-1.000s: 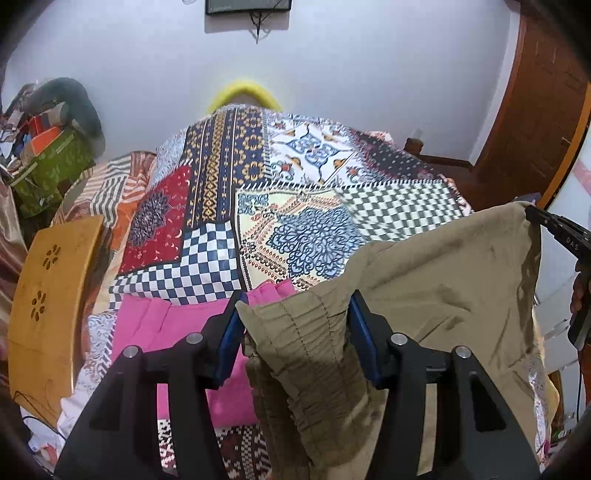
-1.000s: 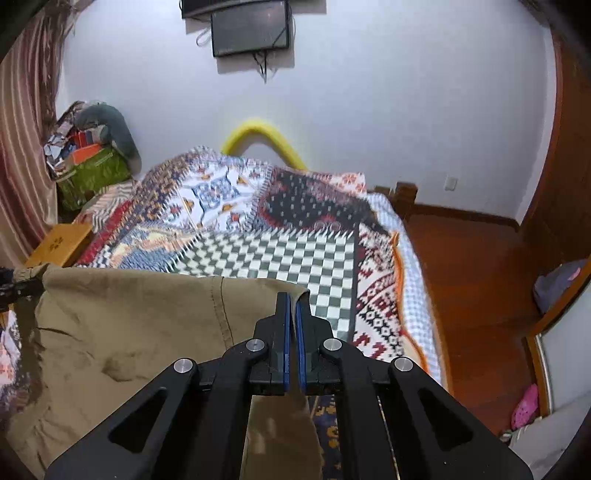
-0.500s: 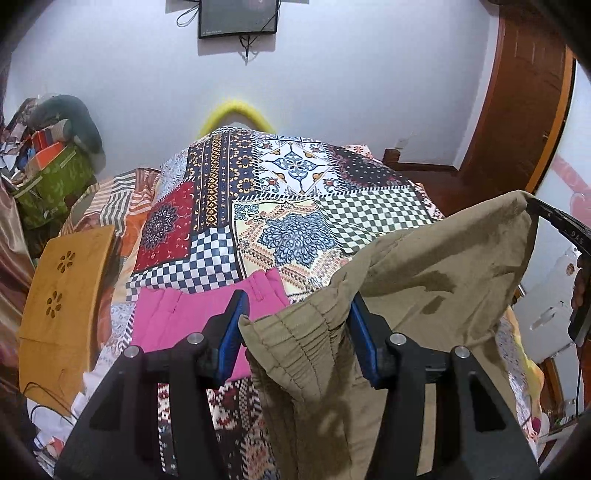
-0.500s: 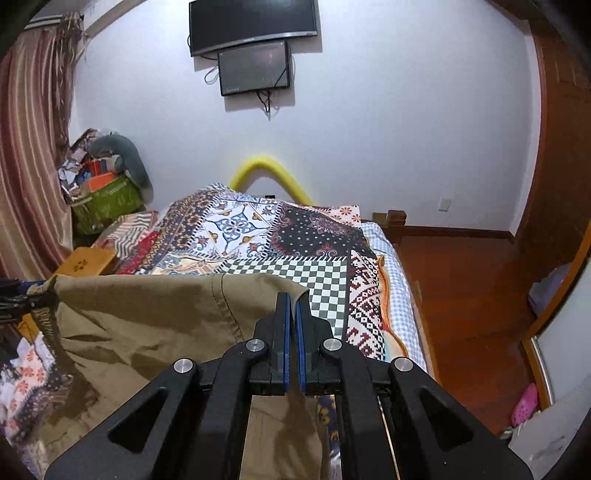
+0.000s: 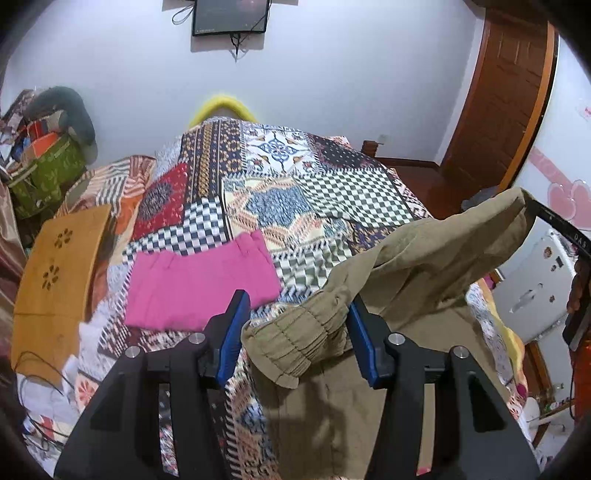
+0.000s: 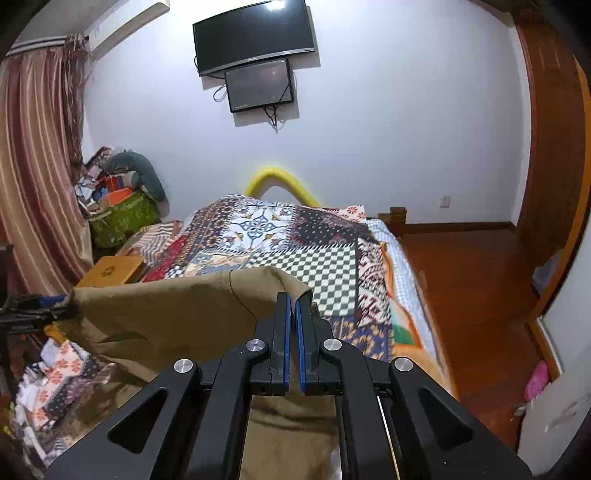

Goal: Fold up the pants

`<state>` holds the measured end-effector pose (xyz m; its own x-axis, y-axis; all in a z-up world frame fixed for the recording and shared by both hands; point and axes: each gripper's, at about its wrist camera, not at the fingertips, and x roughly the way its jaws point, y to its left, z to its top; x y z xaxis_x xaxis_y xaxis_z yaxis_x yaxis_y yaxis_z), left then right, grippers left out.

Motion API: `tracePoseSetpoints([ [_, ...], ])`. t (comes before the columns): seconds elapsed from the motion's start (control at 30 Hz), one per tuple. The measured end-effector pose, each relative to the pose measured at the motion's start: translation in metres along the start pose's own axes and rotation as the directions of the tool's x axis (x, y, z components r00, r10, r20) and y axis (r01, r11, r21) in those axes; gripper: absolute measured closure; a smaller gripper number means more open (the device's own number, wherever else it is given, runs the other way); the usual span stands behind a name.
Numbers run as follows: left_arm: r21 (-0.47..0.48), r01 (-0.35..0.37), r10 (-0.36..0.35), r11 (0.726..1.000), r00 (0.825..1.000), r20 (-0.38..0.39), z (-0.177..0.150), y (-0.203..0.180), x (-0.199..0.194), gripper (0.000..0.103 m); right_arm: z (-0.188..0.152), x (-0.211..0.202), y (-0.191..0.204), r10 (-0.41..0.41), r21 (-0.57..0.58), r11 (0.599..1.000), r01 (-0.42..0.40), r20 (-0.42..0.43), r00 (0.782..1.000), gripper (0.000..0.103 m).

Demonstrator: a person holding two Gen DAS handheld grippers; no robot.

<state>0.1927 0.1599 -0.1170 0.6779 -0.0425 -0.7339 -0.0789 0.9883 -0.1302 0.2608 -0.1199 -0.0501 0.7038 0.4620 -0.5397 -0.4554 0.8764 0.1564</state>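
Both grippers and the khaki pants (image 5: pixel 424 258) sit higher over the bed (image 5: pixel 332 192) than a second ago; more wall and the screens (image 6: pixel 255 33) show now. Left gripper (image 5: pixel 295 332): jaws half spread, pinching the gathered elastic waistband. Right gripper (image 6: pixel 293 314): jaws pressed together on the other waistband corner. Pants hang stretched between them above the bed's near edge, lower legs cut off. Pink folded garment (image 5: pixel 199 284) on the quilt appears only in the left view.

Khaki pants (image 5: pixel 424 258) over a patchwork quilt (image 5: pixel 295 184)

Quilt: checks, florals, red and navy. Folded cloth (image 5: pixel 199 284): pink.
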Motion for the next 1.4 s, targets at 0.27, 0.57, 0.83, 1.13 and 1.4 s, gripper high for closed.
tracePoseSetpoints([
  [0.27, 0.031, 0.024, -0.024, 0.999, 1.000, -0.020, -0.029, -0.005, -0.012, 0.051, -0.028, -0.025, 0.009, 0.024, 0.039, 0.999, -0.024, -0.009, 1.000, 0.100],
  [0.57, 0.067, 0.048, -0.046, 0.997, 0.999, -0.026, -0.061, -0.008, -0.026, 0.051, -0.075, -0.047, 0.011, 0.030, 0.058, 0.998, -0.025, -0.079, 0.996, 0.100],
  [0.83, 0.011, 0.028, -0.027, 1.000, 0.997, -0.078, -0.085, 0.004, -0.017, 0.051, -0.129, -0.052, 0.001, 0.008, 0.106, 0.994, 0.014, -0.211, 0.978, 0.100],
  [1.13, -0.050, 0.008, -0.014, 0.999, 0.993, -0.116, -0.098, 0.011, -0.009, 0.042, -0.179, -0.058, -0.010, -0.026, 0.130, 0.989, 0.073, -0.335, 0.942, 0.100],
  [1.4, -0.051, 0.019, -0.027, 0.999, 0.988, -0.150, -0.105, -0.001, -0.010, 0.028, -0.180, -0.071, -0.027, -0.050, 0.199, 0.973, 0.114, -0.304, 0.952, 0.073],
])
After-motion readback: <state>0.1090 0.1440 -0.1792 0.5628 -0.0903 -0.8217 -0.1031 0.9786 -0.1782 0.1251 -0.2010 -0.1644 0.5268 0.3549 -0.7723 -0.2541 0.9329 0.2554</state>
